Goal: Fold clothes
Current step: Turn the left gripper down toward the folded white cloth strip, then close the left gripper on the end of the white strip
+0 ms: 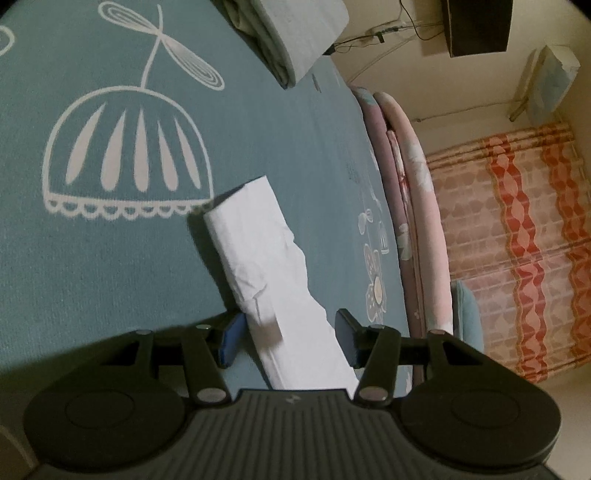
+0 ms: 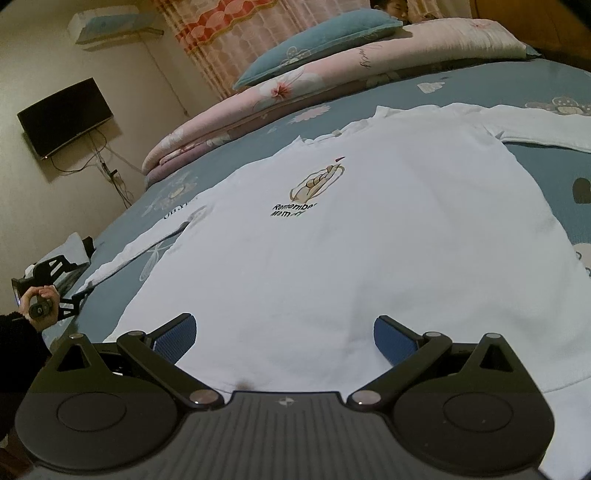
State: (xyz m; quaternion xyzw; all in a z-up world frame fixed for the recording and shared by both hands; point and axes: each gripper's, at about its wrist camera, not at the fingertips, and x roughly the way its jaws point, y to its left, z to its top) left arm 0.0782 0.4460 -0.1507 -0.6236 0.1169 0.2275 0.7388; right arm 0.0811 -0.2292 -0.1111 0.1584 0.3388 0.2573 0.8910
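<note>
White long-sleeved shirt (image 2: 369,236) spread flat, print up, on teal bedsheet (image 1: 122,266). Left gripper (image 1: 290,338) angled down, jaws apart astride the sleeve (image 1: 258,254); hand (image 2: 38,306) grips its handle. Right gripper (image 2: 284,338) gapes over hem.

A: What covers the bed?

B: A teal bedsheet (image 1: 258,110) with white line drawings. A folded grey blanket (image 1: 295,33) lies on it at the far end.

A: And along its edge?

B: A pink floral quilt (image 2: 332,74), rolled up, with a teal pillow (image 2: 317,40) on top.

A: The walls?

B: A dark television (image 2: 64,114) with dangling cables, an air conditioner (image 2: 110,27) high up, and an orange patterned curtain (image 1: 517,240).
</note>
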